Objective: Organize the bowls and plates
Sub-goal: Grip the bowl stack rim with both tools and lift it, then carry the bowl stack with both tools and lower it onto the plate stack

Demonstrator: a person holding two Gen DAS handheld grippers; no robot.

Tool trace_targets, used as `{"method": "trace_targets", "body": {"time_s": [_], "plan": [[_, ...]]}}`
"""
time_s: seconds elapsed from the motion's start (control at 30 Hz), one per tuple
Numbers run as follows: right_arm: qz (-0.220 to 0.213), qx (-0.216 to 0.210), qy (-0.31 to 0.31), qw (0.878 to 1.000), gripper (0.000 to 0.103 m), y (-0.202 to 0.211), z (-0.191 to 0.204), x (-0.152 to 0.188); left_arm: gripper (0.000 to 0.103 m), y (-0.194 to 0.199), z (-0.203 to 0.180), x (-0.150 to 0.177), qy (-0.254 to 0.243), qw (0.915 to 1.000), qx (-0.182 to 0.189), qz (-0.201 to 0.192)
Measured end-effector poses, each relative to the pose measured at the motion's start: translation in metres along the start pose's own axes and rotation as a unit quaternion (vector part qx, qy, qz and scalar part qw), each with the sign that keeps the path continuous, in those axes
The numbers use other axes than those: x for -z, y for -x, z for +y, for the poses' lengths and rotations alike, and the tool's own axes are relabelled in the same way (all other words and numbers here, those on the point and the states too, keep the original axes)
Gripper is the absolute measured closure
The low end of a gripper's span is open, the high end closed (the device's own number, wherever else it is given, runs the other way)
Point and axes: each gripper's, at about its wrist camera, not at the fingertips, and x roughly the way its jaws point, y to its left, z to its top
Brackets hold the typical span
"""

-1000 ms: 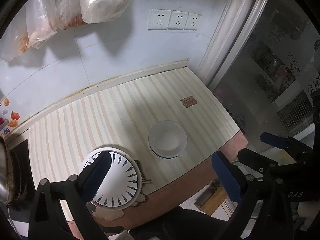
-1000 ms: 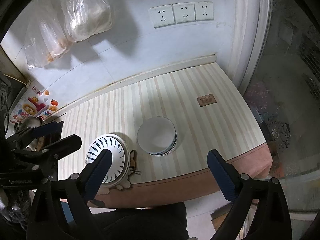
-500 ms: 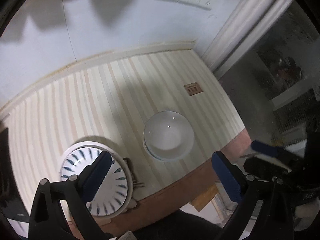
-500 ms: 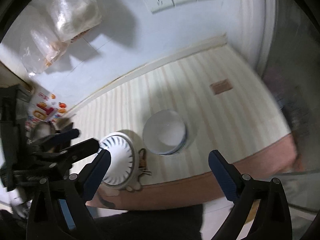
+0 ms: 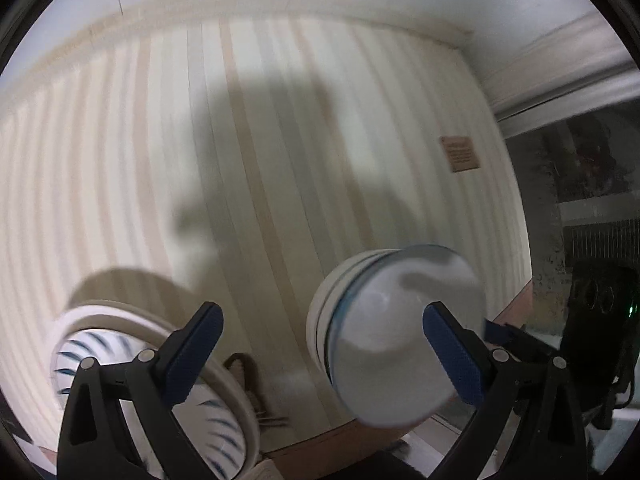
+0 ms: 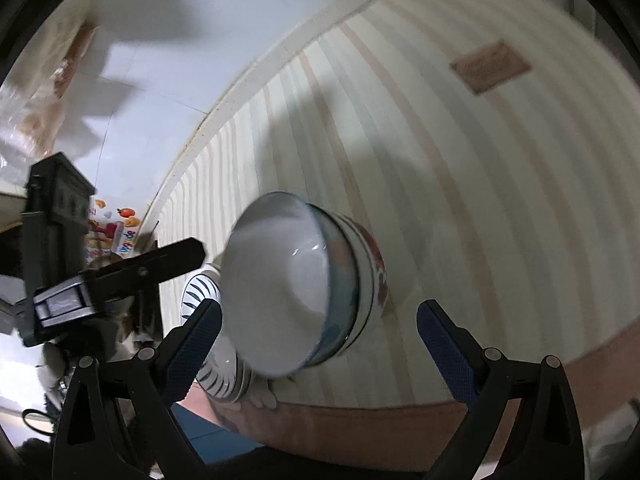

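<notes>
Striped tabletop [image 5: 280,140], cream and tan, is being viewed close and with blur from both wrist cameras; its reddish front edge [image 6: 560,380] is being shown at the bottom.

Stack of bowls [image 6: 304,284]: white inside, blue-rimmed, the lower bowl marked with red outside; it is being seen standing on the tabletop near the front edge. In the left wrist view the same stack [image 5: 392,336] is being partly covered by one blue pad of that tool.

Plate stack [image 5: 132,380]: white with dark blue petal marks, set just left of the bowls, apart from them. It [image 6: 204,292] is being glimpsed behind the bowls in the right wrist view.

Left tool [image 5: 322,356]: jaws are being held wide, nothing between them.

Right tool [image 6: 318,354]: jaws are being held wide, the bowls lying ahead, ungripped.

Brown label [image 6: 490,66]: stuck flat on the tabletop, well apart from the crockery.
</notes>
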Motion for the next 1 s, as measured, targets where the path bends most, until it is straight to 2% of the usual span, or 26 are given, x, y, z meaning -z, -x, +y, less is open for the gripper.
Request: {"method": "trace_targets", "body": {"time_s": [0.07, 0.13, 0.3, 0.33, 0.4, 0.43, 0.5, 0.57, 0.67, 1.0], "plan": [[0.010, -0.023, -0.008, 1.000, 0.003, -0.014, -0.010, -0.004, 0.000, -0.017, 0.008, -0.004, 0.021, 0.9994, 0.011, 0.025], [0.016, -0.023, -0.012, 1.000, 0.004, -0.028, -0.018, -0.008, 0.000, -0.028, 0.015, -0.006, 0.038, 0.9980, 0.029, 0.043], [0.043, -0.040, -0.019, 0.998, 0.016, -0.055, -0.029, -0.017, 0.003, -0.049, 0.022, -0.009, 0.055, 0.9936, 0.068, 0.072], [0.049, -0.039, -0.020, 0.998, 0.018, -0.061, -0.030, -0.018, 0.009, -0.051, 0.021, -0.009, 0.053, 0.9930, 0.075, 0.075], [0.064, -0.045, -0.026, 0.997, 0.033, -0.071, -0.033, -0.020, 0.014, -0.052, 0.019, -0.009, 0.048, 0.9933, 0.076, 0.074], [0.073, -0.049, -0.032, 0.996, 0.035, -0.078, -0.034, -0.021, 0.028, -0.051, 0.017, -0.010, 0.044, 0.9923, 0.090, 0.073], [0.078, -0.045, -0.033, 0.995, 0.040, -0.083, -0.034, -0.022, 0.044, -0.055, 0.013, -0.011, 0.045, 0.9888, 0.111, 0.089], [0.078, -0.040, -0.037, 0.995, 0.047, -0.087, -0.035, -0.024, 0.044, -0.055, 0.006, -0.010, 0.035, 0.9912, 0.096, 0.085], [0.075, -0.041, -0.043, 0.995, 0.049, -0.090, -0.035, -0.025, 0.044, -0.053, 0.001, -0.007, 0.022, 0.9937, 0.076, 0.079], [0.081, -0.053, -0.057, 0.994, 0.055, -0.098, -0.030, -0.033, 0.044, -0.044, 0.007, -0.003, 0.038, 0.9951, 0.054, 0.073]]}}
